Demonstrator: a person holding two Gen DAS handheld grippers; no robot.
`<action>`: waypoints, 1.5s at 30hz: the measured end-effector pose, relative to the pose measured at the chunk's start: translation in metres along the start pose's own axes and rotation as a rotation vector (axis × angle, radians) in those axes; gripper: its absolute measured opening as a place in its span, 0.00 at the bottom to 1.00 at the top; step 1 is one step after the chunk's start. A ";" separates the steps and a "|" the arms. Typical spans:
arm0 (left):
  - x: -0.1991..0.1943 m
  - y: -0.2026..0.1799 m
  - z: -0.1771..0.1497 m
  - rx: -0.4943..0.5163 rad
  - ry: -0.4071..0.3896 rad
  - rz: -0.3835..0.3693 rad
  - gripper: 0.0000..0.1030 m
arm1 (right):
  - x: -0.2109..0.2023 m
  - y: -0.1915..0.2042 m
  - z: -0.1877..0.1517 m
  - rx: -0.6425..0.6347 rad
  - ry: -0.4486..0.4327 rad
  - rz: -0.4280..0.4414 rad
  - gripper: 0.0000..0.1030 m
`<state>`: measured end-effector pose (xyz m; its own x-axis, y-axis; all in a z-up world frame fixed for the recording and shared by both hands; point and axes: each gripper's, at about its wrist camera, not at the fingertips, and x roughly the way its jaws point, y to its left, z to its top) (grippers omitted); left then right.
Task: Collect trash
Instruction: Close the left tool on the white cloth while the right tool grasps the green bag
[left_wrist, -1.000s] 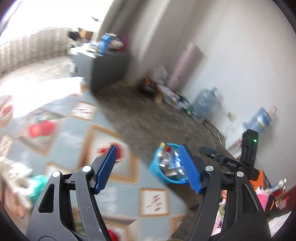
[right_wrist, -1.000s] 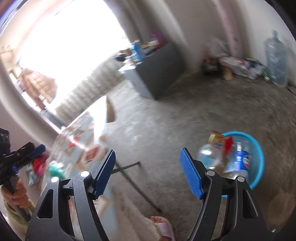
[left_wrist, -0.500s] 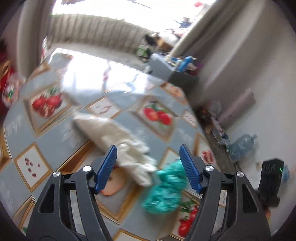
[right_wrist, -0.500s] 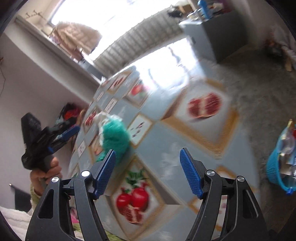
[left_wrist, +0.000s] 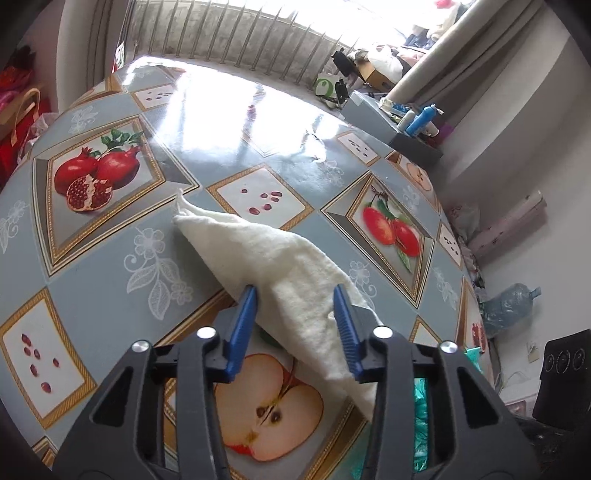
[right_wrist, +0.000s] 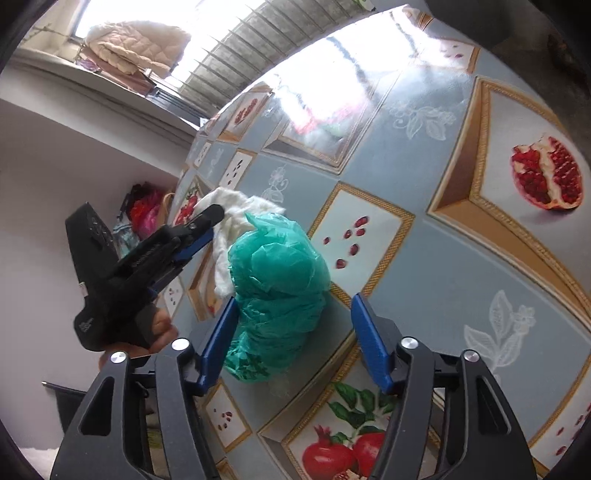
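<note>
A crumpled white cloth (left_wrist: 280, 258) lies on the table, which is covered in fruit-print oilcloth (left_wrist: 110, 258). My left gripper (left_wrist: 294, 295) straddles the cloth's near end; its jaws are closing with the cloth between the blue pads. A crumpled green plastic bag (right_wrist: 277, 266) sits beside the white cloth (right_wrist: 236, 206). My right gripper (right_wrist: 293, 301) reaches around the bag, jaws closing, and the left pad brushes it. In the right wrist view the left gripper (right_wrist: 213, 225) points into the cloth. A strip of the green bag (left_wrist: 421, 398) shows behind the left gripper's right finger.
A person's hand (right_wrist: 159, 332) holds the left gripper. A radiator (left_wrist: 221, 33) runs under the window beyond the table. A grey cabinet (left_wrist: 388, 122) with bottles stands past the far right corner. A water jug (left_wrist: 509, 302) lies on the floor at the right.
Both grippers swung away from the floor and the blue basket onto the table. The left came down over the white cloth, the right over the green bag, and both jaws narrowed.
</note>
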<state>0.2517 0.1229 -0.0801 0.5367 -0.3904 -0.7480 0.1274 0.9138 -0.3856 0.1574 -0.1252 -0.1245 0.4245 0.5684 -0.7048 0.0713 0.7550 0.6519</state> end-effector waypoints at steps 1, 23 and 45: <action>0.002 -0.002 0.000 0.009 0.000 0.000 0.31 | 0.001 0.000 0.000 -0.001 0.001 0.014 0.51; -0.025 -0.046 -0.058 0.459 0.269 -0.350 0.02 | -0.117 -0.043 -0.029 -0.230 -0.057 -0.255 0.41; -0.021 -0.073 -0.069 0.359 0.167 -0.035 0.56 | -0.063 -0.030 -0.021 -0.180 -0.040 -0.281 0.53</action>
<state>0.1736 0.0565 -0.0728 0.3875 -0.4077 -0.8268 0.4423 0.8691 -0.2213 0.1098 -0.1764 -0.1055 0.4465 0.3187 -0.8361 0.0319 0.9281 0.3709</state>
